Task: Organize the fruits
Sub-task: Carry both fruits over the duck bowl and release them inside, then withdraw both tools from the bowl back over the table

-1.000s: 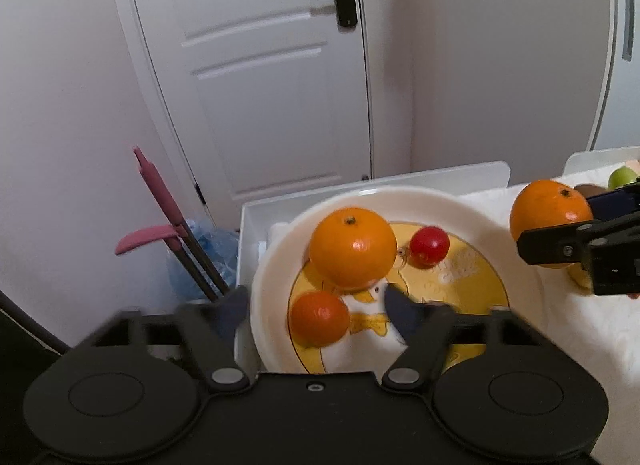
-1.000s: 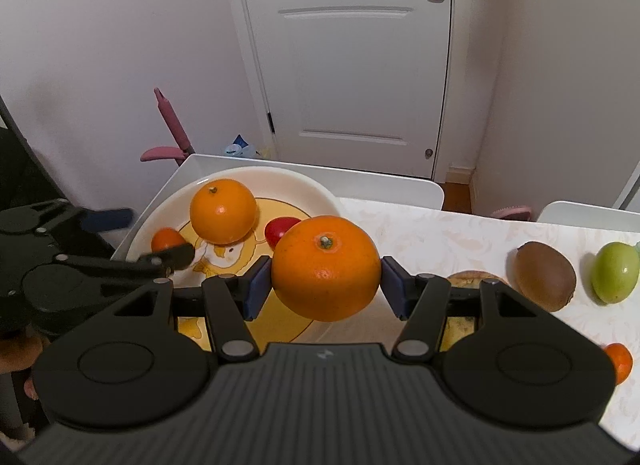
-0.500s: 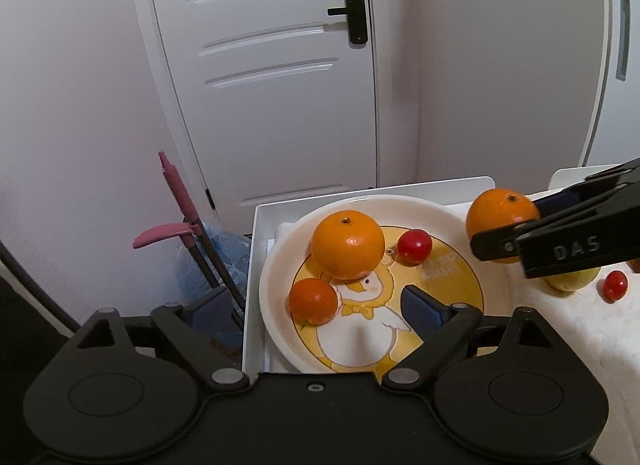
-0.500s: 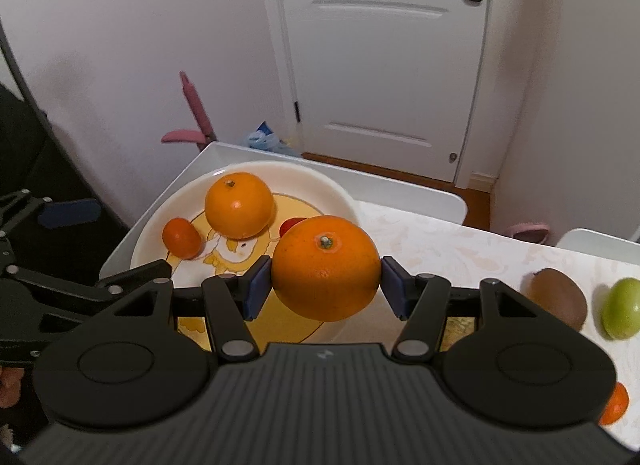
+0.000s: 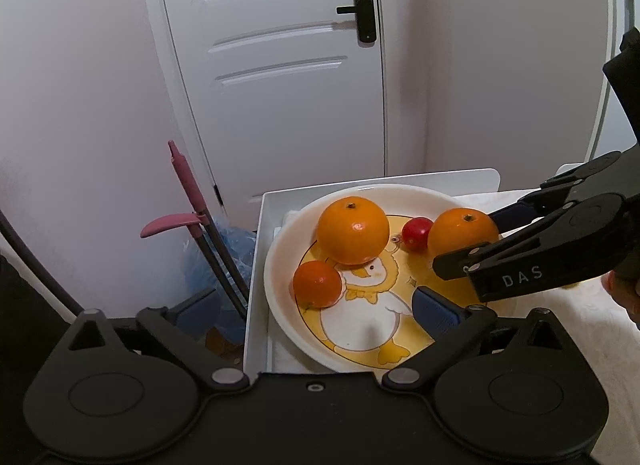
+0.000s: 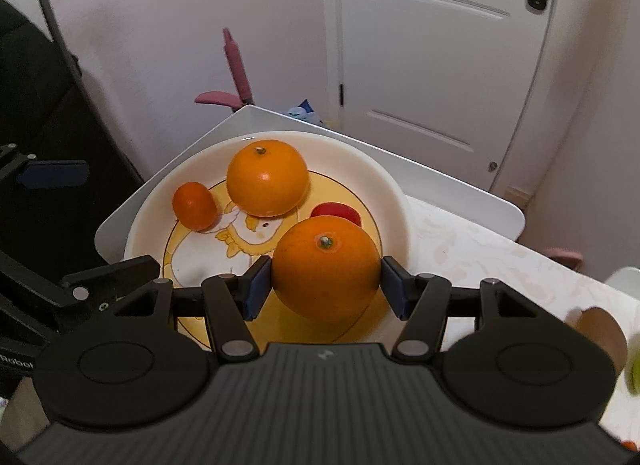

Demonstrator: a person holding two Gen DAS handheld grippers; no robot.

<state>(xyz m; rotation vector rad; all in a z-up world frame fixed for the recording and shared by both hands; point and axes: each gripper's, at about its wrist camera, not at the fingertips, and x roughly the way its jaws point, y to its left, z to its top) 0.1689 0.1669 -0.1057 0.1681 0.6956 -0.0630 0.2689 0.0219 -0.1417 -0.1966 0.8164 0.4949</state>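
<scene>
Right wrist view, left to right: small tangerine (image 6: 194, 206) near the plate's (image 6: 390, 189) left rim, big orange (image 6: 267, 178) toward the far rim, cherry tomato (image 6: 336, 214) mid-plate, then the held orange (image 6: 326, 265) pinched between both blue pads (image 6: 256, 290) of the right gripper (image 6: 326, 283), stem up, over the plate's near-right part. It looks just off the surface or barely touching; cannot tell which. Key relation: bare yellow duck print lies directly below the held fruit, tomato just behind it, so release is likely straight down. Round, so no long axis; waxy dimpled peel, glossy ceramic plate in a white tray (image 6: 460, 201) at the table's left end. Left gripper (image 5: 316, 307) hangs at the near-left rim, fingers spread wide, empty.
</scene>
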